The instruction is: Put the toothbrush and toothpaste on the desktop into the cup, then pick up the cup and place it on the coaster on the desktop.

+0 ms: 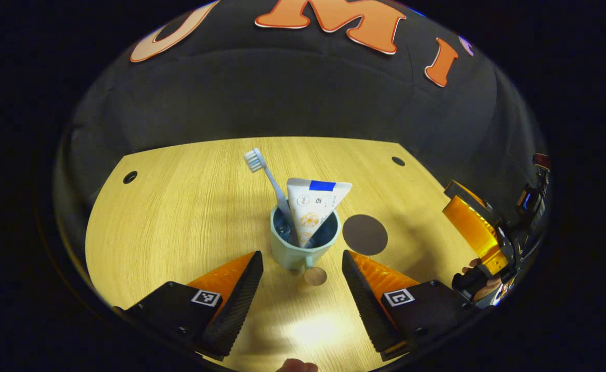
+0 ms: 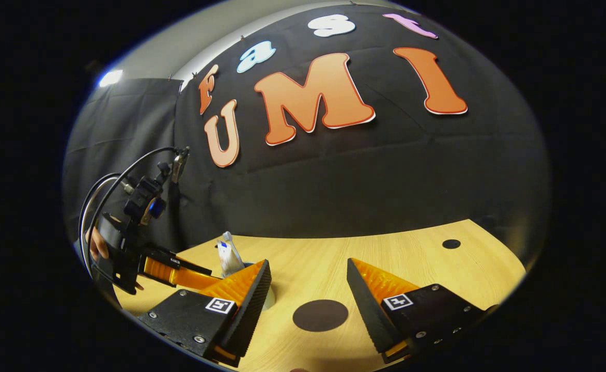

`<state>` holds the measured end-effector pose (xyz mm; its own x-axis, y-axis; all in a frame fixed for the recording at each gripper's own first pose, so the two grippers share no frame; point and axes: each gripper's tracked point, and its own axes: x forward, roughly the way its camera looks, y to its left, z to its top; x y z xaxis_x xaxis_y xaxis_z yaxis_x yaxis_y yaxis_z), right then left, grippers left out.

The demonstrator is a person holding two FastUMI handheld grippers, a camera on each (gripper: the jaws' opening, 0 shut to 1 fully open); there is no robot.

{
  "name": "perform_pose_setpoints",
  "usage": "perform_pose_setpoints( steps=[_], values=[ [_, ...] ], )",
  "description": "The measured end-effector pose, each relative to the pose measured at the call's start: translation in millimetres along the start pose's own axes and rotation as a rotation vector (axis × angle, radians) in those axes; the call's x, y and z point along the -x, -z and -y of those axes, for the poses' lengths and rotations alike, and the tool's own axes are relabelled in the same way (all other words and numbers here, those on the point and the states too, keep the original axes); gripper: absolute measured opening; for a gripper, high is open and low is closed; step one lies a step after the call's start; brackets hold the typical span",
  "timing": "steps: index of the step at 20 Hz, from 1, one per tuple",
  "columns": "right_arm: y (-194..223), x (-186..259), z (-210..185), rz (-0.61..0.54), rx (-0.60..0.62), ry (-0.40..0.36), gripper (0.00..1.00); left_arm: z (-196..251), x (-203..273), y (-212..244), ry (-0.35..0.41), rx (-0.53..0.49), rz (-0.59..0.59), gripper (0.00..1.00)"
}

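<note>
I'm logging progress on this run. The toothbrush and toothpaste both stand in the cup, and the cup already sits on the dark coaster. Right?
Not quite. In the left gripper view the toothbrush and toothpaste do stand in the cup, but the cup rests on the bare desktop, beside the dark coaster, not on it.

desktop: pale wood grain, slight sheen | cup: smooth, perhaps ceramic | coaster: matt dark

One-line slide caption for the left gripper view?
Open left gripper faces cup holding toothbrush and toothpaste, coaster beside.
</note>
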<state>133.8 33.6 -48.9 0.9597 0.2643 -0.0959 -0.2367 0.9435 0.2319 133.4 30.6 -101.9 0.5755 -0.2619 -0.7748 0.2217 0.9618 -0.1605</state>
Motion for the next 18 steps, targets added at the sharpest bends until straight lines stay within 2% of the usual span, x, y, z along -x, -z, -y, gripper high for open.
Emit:
perform_pose_setpoints(
  steps=[3,7,13,18],
  values=[
    [9,5,4,-0.026,-0.007,-0.012,0.9,6,-7,10,0.007,0.016,-0.109,0.99],
    [20,12,13,-0.056,-0.021,-0.014,0.92,2,-14,15,-0.058,0.01,-0.228,0.99],
    [34,19,22,-0.099,-0.06,-0.002,0.92,10,-27,19,-0.077,-0.016,-0.385,0.97],
    [36,24,26,-0.112,-0.057,0.013,0.92,12,-51,7,-0.121,0.004,-0.449,0.97]
  ],
)
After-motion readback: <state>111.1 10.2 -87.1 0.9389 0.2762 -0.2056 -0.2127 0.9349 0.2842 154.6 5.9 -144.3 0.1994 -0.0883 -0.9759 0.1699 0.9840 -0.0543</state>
